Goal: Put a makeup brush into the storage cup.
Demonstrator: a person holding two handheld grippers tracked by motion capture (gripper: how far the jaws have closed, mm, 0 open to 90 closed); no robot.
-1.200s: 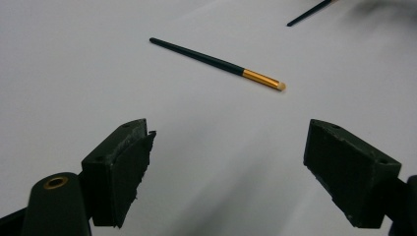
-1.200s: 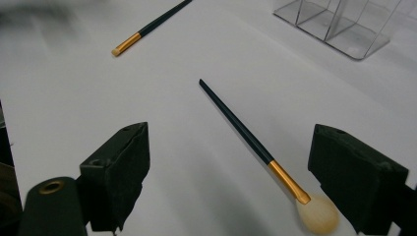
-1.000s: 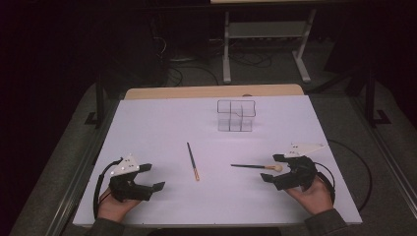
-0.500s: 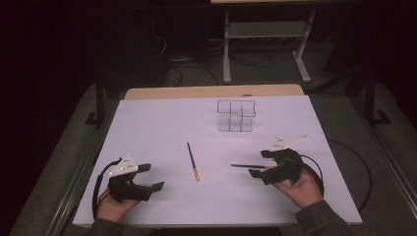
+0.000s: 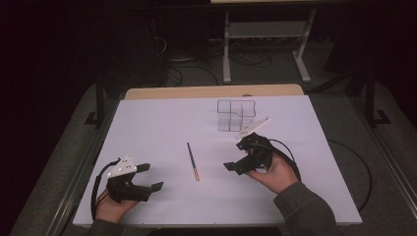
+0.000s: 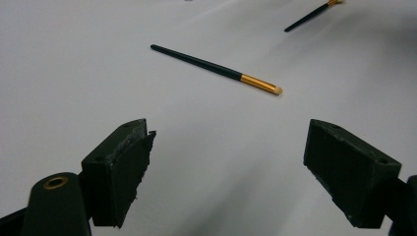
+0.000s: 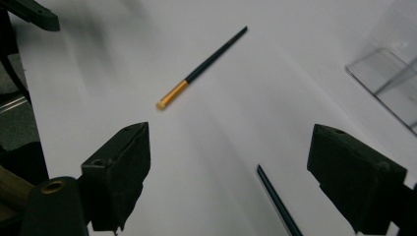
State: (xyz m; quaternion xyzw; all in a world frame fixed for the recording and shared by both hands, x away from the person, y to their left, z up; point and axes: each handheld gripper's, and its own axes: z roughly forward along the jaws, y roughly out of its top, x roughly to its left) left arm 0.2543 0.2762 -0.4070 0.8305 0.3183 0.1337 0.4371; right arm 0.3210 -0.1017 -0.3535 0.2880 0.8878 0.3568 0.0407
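A black chopstick (image 5: 193, 161) with a gold end lies on the white table (image 5: 162, 123), midway between my grippers; it also shows ahead of the jaws as chopstick (image 6: 216, 69) and chopstick (image 7: 204, 66). A second chopstick (image 7: 278, 201) lies on the table between and below the jaws of my right gripper (image 7: 231, 132), which stands wide open and holds nothing. Its far end, second chopstick (image 6: 310, 17), shows at the top right. The right gripper (image 5: 237, 156) hovers right of centre. My left gripper (image 5: 151, 177) rests open at the near left, left gripper (image 6: 228, 132) empty.
A clear acrylic compartment organizer (image 5: 236, 115) stands at the back centre of the table, just beyond the right gripper; its corner, organizer (image 7: 388, 78), shows at the right. A metal stand (image 5: 265, 44) and cables lie on the dark floor behind the table.
My right gripper has moved left and away from the near right, and now covers the second chopstick in the high view. The left gripper and the middle chopstick have stayed put.
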